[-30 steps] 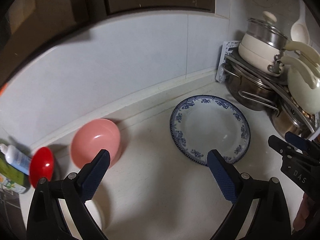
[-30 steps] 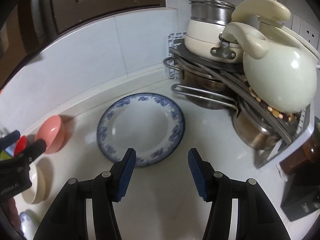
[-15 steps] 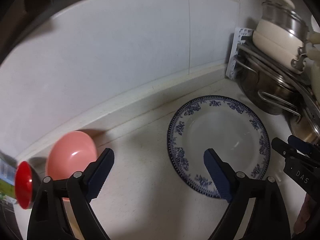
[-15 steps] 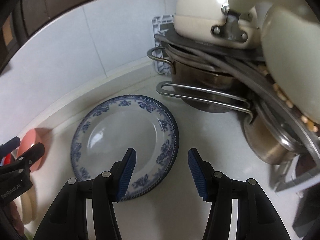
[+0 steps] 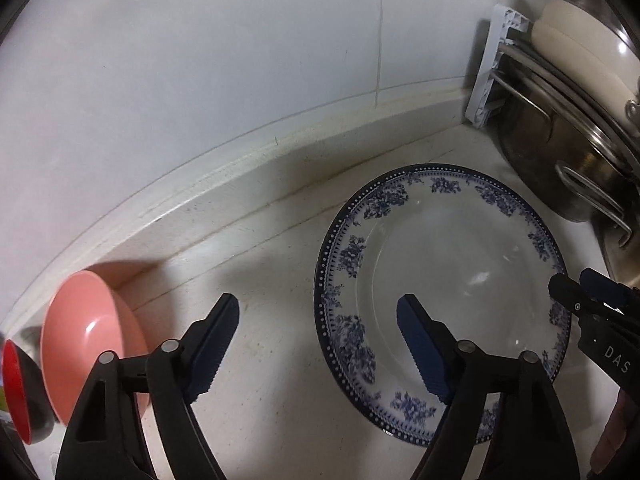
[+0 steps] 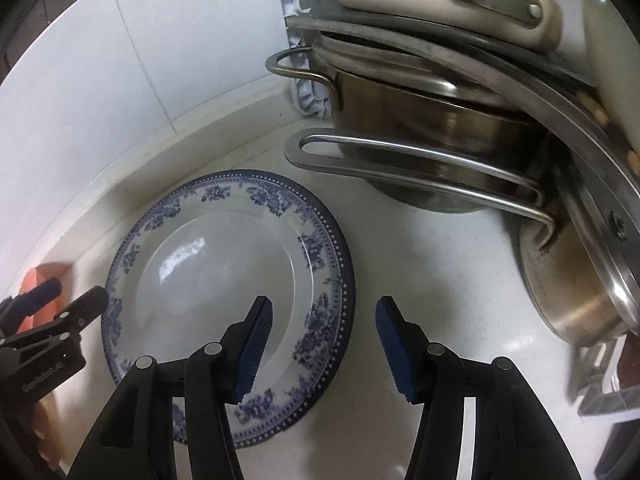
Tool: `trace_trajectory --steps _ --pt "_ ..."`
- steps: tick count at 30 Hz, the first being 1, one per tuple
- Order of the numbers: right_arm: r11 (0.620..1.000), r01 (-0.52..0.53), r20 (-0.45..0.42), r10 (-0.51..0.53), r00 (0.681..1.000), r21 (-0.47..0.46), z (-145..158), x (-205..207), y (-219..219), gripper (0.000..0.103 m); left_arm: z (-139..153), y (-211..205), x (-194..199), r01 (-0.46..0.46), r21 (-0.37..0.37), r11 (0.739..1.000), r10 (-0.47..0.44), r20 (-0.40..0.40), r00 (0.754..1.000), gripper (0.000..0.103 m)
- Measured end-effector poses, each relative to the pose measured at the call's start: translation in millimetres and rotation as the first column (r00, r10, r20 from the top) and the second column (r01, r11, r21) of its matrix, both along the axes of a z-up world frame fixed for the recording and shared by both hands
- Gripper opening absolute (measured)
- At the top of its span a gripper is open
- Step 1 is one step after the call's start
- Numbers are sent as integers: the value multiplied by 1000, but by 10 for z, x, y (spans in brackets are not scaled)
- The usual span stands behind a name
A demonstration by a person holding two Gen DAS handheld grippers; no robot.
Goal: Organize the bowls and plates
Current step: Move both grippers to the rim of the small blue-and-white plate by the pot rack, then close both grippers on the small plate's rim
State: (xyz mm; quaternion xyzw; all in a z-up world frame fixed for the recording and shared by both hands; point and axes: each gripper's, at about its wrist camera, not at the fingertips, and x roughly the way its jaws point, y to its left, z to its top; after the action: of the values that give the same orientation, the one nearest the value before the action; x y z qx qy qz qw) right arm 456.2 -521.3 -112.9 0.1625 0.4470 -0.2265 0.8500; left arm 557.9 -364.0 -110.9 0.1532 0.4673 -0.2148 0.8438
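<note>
A white plate with a blue flower rim (image 5: 440, 296) (image 6: 228, 292) lies flat on the white counter. My left gripper (image 5: 318, 322) hangs over the plate's left rim, jaws closing, one finger over the plate and the other over bare counter; the pads touch nothing. My right gripper (image 6: 324, 326) stands open astride the plate's right rim, its left finger over the plate and its right finger over the counter. A pink bowl (image 5: 86, 340) sits at the left by the wall. Each gripper shows at the edge of the other's view.
A rack of steel pots (image 6: 420, 120) and a cream pot (image 5: 580, 56) crowds the right side, a long pot handle (image 6: 420, 160) reaching toward the plate. A red-capped bottle (image 5: 18, 392) stands left of the pink bowl. The tiled wall (image 5: 240, 60) runs close behind.
Both grippers have moved down and forward toward the plate, which now looms larger. The left jaws have narrowed. The right jaws keep the same gap.
</note>
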Motion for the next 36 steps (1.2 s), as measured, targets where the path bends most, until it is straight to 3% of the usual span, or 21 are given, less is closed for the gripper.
trace_trajectory --steps 10,19,28,36 --pt "1000 -6 -81 8 997 23 -89 201 -123 53 -109 -94 142 33 25 999 -32 -72 997 61" --pt "997 -35 -132 43 990 67 -201 359 -211 40 -181 -262 221 75 30 997 -71 -114 991 43" --pt "997 -47 -158 57 986 65 -210 431 -242 37 -238 -357 281 70 37 997 -65 -128 990 34" --pt "997 -51 -160 60 985 58 -166 382 -184 37 -209 -258 265 24 7 1000 -23 -130 991 33"
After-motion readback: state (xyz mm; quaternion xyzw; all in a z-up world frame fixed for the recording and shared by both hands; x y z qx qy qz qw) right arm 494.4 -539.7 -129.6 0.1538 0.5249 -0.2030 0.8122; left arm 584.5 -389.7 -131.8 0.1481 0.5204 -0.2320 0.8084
